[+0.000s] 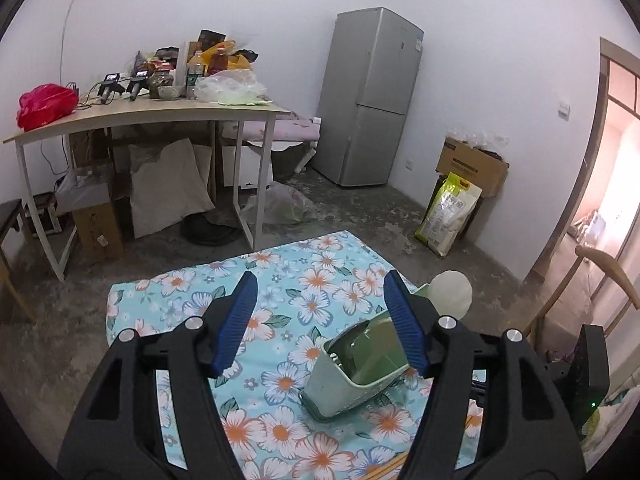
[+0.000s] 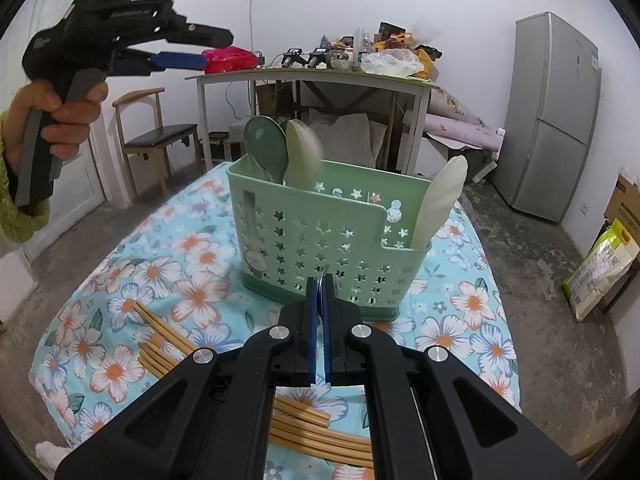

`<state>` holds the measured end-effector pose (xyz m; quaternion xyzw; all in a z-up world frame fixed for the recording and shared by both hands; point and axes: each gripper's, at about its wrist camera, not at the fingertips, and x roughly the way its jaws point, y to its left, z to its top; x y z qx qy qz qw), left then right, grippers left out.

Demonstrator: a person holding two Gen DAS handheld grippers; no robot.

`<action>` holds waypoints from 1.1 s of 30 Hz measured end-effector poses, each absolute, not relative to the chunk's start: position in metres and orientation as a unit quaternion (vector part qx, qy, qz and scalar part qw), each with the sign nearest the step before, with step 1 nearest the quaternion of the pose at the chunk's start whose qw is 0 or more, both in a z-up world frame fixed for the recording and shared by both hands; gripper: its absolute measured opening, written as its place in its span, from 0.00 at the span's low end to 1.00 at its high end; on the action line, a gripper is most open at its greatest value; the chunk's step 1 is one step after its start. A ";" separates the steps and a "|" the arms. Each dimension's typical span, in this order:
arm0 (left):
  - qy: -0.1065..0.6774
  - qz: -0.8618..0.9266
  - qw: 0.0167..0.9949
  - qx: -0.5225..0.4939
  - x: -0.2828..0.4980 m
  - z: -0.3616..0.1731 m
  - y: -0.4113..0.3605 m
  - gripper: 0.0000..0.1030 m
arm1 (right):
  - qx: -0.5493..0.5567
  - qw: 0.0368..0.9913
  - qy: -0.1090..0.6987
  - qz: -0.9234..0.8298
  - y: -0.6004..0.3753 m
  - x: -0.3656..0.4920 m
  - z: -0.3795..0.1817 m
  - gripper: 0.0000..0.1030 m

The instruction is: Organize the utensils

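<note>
the left gripper (image 1: 320, 320) is held spread wide with nothing between its blue pads, raised above the floral blue tablecloth (image 1: 192, 296). the right gripper (image 2: 319, 292) is clenched tight on nothing, low before the pale green perforated plastic utensil caddy (image 2: 320, 232). a green spoon (image 2: 266, 148) and two cream spoons are stood inside. loose bamboo chopsticks (image 2: 160, 336) are laid on the cloth beside it.
</note>
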<state>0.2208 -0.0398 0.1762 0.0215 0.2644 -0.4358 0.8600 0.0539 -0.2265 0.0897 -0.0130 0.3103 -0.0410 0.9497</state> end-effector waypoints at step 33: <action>0.383 -0.308 0.869 -0.057 0.110 0.038 0.021 0.66 | 0.182 0.970 0.144 0.069 -0.336 0.103 0.185 0.02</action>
